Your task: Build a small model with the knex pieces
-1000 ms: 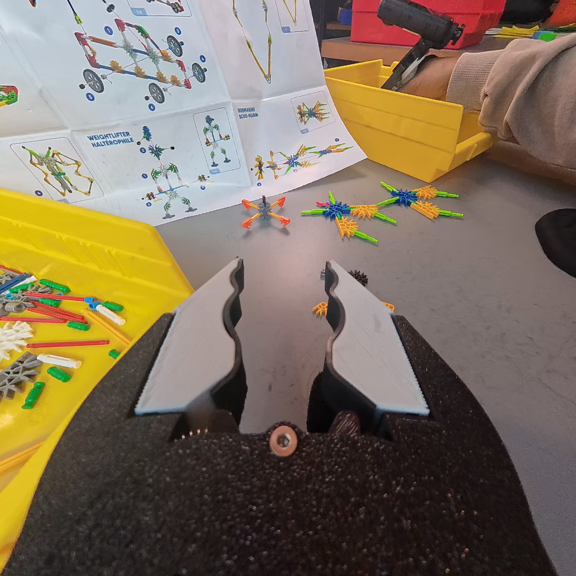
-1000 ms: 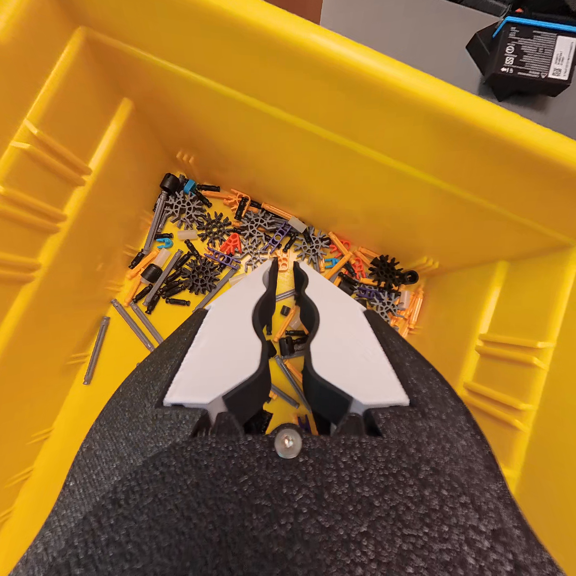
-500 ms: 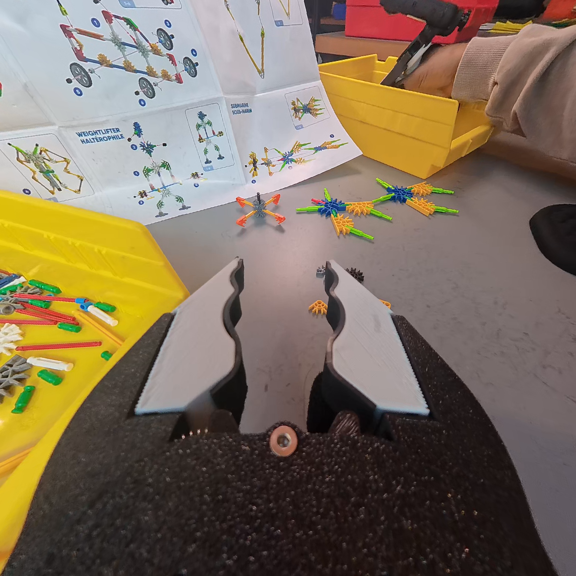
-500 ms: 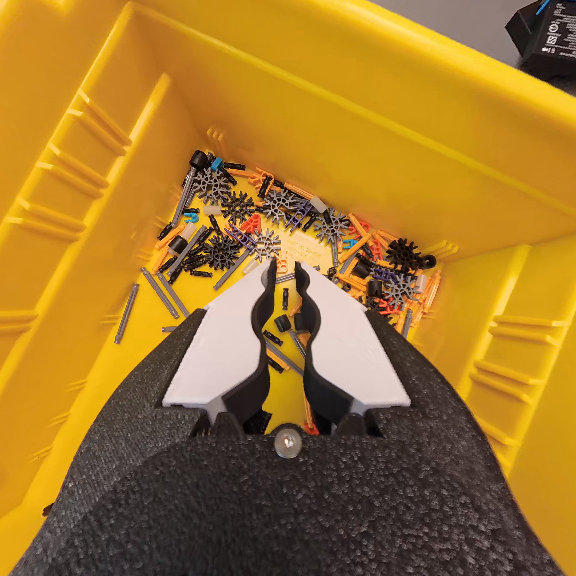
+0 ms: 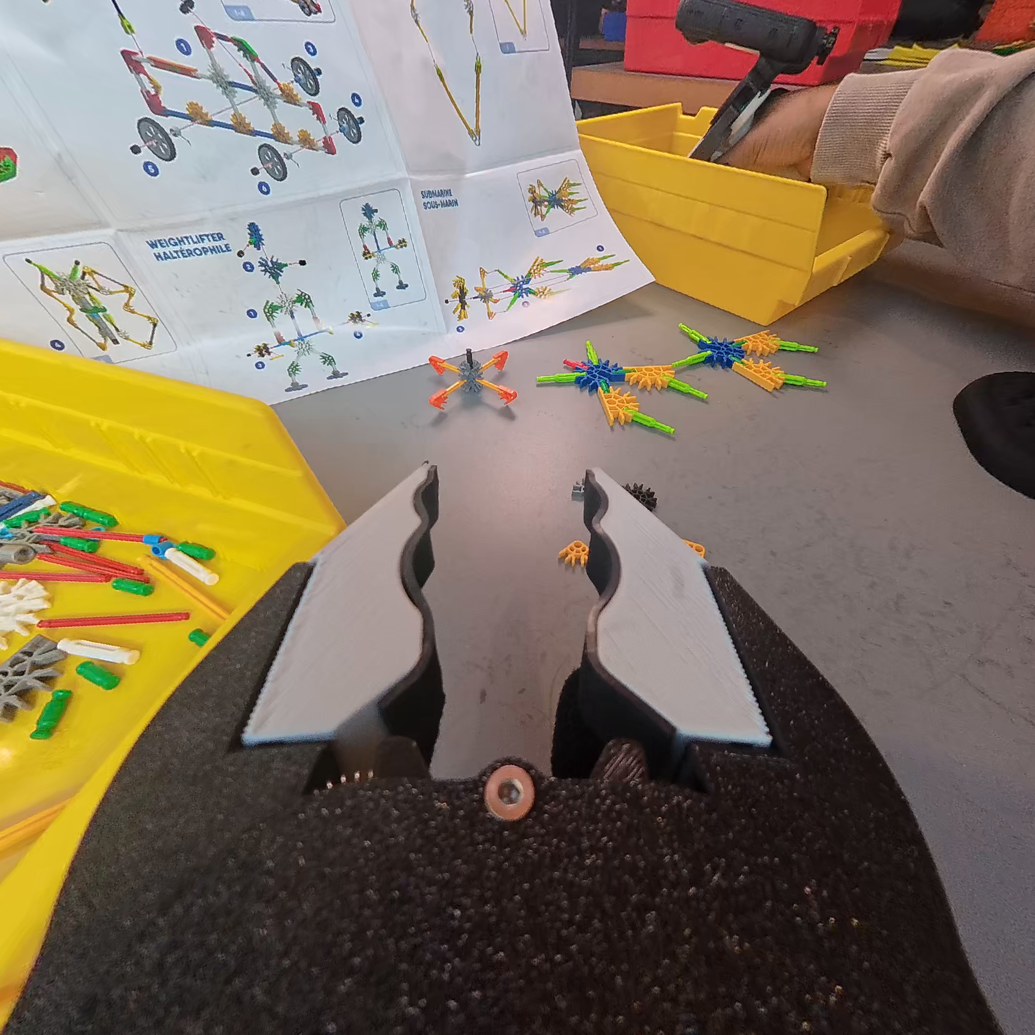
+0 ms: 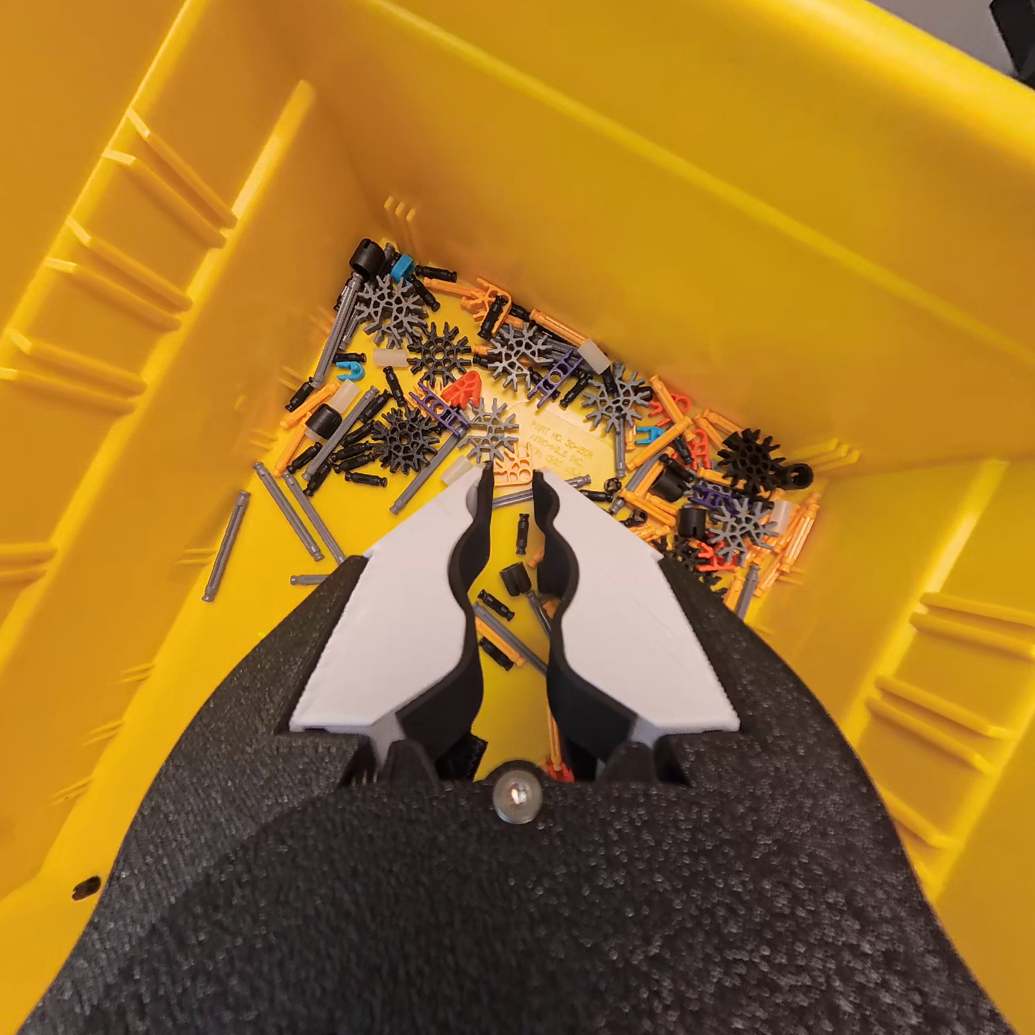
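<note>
While its jaws stand only a little apart and hold nothing, the right gripper [image 6: 511, 476] hangs low inside a deep yellow bin [image 6: 616, 185], tips just over a pale orange flat connector [image 6: 518, 469] at mid frame. That piece looks light, stiff and thin, lying flat on smooth plastic, so it would likely slide or skate; taking it across its edges seems the surest hold. Crowding it are a grey snowflake connector [image 6: 492, 431], a purple ladder piece [image 6: 438, 408], black short rods [image 6: 358, 448], grey long rods [image 6: 297, 512] to the left and a heap of orange rods [image 6: 661, 442] to the right, all loose and easily nudged.

The left gripper [image 5: 507, 476] is wide open and empty above the grey tabletop [image 5: 840, 560]. Just beside its right finger lie a small orange connector [image 5: 572, 553] and a black gear-like piece [image 5: 639, 494]. Farther up are an orange-tipped star assembly [image 5: 473, 378] and a blue, green and yellow assembly [image 5: 616, 381]. An instruction sheet [image 5: 336, 196] stands in the upper left, a yellow tray of parts [image 5: 157, 442] at the left, and a sleeved hand [image 5: 784, 140] reaches into the bin at upper right
</note>
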{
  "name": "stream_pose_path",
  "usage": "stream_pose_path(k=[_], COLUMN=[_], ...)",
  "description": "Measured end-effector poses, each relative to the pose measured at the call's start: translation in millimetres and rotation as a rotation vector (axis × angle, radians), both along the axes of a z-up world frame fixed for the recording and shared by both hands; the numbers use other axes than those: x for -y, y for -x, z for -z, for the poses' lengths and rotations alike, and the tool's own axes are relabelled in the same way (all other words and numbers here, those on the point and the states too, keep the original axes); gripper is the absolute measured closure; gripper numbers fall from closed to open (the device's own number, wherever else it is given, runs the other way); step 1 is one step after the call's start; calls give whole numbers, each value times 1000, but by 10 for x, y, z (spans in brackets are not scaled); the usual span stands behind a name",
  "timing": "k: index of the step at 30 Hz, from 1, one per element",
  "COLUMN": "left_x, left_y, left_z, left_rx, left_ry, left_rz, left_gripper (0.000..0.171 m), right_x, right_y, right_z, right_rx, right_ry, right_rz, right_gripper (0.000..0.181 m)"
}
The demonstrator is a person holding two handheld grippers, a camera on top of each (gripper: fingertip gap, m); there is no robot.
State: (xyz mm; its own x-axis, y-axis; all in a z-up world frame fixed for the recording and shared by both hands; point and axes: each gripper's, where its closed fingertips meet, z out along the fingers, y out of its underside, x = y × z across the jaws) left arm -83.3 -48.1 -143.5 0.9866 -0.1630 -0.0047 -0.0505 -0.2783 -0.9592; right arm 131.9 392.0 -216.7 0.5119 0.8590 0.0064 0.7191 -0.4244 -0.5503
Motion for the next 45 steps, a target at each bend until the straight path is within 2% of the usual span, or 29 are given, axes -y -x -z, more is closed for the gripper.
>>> stream_pose_path(k=[2,3,6,9,12,14,17,19,22,24,30,34,37,39,41,43,45], left_x=[4,6,6,-2,-4,-2,6,10,17,21,25,24,22,23,25,25,22], left_y=[2,4,8,-1,-21,-35,-51,-54,-53,-49,-34,-43,-52,-54,-50,-46,-48], left_z=[-13,-16,-12,16,24,18,-4,-18,-41,-56,-66,-60,-42,-36,-39,-40,-32], left_rx=[-2,-1,9,18,13,10,6,3,6,5,7,10,11,12,18,25,32], left_ry=[-4,-4,0,12,15,14,8,4,-2,-6,-8,-6,3,6,7,7,9], left_rz=[-2,-2,-2,2,7,10,14,14,12,11,8,11,16,17,17,18,20], left_gripper=[120,120,120,120,120,120,120,120,120,120,120,120,120,120,120,120,120], right_x=[14,43,356,1128,2217,2899,3620,3936,4179,4278,4332,4353,4342,4305,4121,3734,3159], right_y=[8,49,224,415,574,649,735,792,879,925,1006,1041,1048,1069,1105,1099,996], right_z=[-71,-195,-800,-1365,-1600,-1498,-1028,-694,-320,-186,43,50,19,-158,-536,-1038,-1520], right_rx=[-24,-77,-259,-377,-440,-449,-390,-352,-290,-258,-138,-156,-173,-247,-376,-517,-616], right_ry=[-23,-40,-149,-242,-232,-172,-78,-5,43,56,-58,-48,-50,-29,-43,-120,-251], right_rz=[-3,-3,-81,-283,-544,-691,-839,-897,-946,-976,-1039,-1028,-1018,-994,-931,-811,-642], right_gripper=[170,170,170,169,169,170,169,169,169,169,169,169,161,159,159,159,160])
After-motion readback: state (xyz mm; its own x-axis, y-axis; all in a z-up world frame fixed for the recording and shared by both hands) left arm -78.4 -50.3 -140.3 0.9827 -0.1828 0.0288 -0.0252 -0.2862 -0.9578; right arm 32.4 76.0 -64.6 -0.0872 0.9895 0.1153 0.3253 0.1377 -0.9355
